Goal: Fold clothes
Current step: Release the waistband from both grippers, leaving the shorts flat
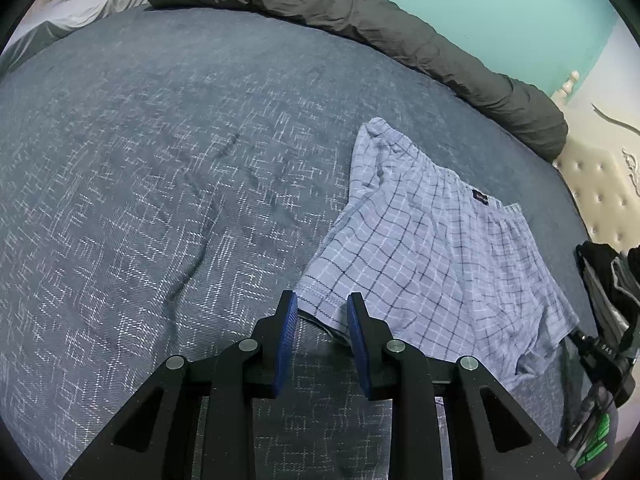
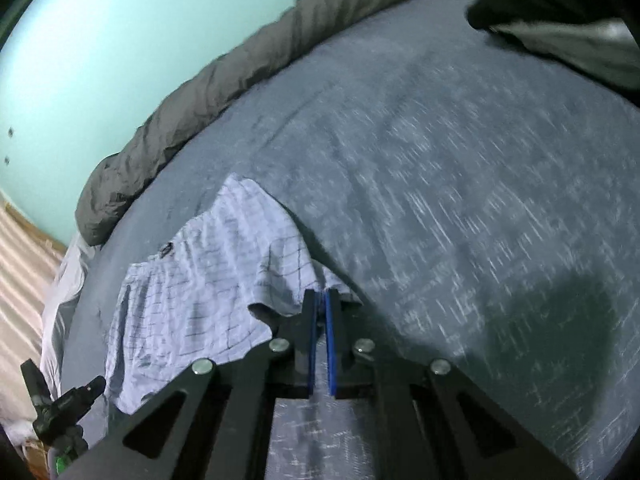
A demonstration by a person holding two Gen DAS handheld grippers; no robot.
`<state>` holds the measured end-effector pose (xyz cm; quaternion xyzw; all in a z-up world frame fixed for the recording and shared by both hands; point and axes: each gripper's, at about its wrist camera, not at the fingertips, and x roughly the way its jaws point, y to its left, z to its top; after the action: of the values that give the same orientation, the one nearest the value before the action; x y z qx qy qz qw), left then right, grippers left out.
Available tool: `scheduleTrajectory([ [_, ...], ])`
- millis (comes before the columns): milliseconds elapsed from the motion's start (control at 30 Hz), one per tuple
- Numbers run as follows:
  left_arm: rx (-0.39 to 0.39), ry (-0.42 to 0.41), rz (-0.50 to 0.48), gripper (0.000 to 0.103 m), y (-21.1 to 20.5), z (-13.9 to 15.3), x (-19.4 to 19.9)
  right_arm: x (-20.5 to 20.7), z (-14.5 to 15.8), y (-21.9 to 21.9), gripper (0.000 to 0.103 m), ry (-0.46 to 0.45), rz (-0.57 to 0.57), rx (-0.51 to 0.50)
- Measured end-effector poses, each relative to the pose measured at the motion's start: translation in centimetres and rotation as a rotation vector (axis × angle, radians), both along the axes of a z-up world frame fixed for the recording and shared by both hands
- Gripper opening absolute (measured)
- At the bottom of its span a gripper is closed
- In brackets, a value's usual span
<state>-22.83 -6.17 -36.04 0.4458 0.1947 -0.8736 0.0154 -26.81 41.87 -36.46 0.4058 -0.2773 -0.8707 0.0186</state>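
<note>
Light-blue checked boxer shorts (image 1: 436, 256) lie spread on the blue patterned bed cover (image 1: 160, 200), waistband away from me. My left gripper (image 1: 322, 304) is open, its blue-padded fingertips on either side of the near left hem corner and nothing pinched between them. In the right wrist view, the shorts (image 2: 192, 280) lie to the left, blurred by motion. My right gripper (image 2: 322, 298) is shut on a raised edge of one leg, and the cloth rises in a fold towards its tips.
A rolled dark-grey quilt (image 1: 360, 12) runs along the far edge of the bed by the turquoise wall. A black and grey garment (image 1: 608, 276) lies at the right edge, beside a padded headboard (image 1: 596, 196). Black gear with green marks (image 2: 60, 404) stands off the bed.
</note>
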Motion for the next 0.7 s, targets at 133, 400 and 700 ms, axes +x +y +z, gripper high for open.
scheduleTrajectory([
  [133,0.003,0.000,0.008,0.028,-0.2,0.0,0.0,0.6,0.1,1.5,0.003,-0.006,-0.065,-0.010],
  [400,0.004,-0.003,0.005,0.028,0.1,0.1,0.0,0.8,1.4,1.9,0.004,0.041,-0.094,0.039],
  [700,0.034,-0.011,0.029,0.039,-0.7,-0.3,-0.2,-0.3,-0.4,1.9,0.037,0.012,-0.055,-0.048],
])
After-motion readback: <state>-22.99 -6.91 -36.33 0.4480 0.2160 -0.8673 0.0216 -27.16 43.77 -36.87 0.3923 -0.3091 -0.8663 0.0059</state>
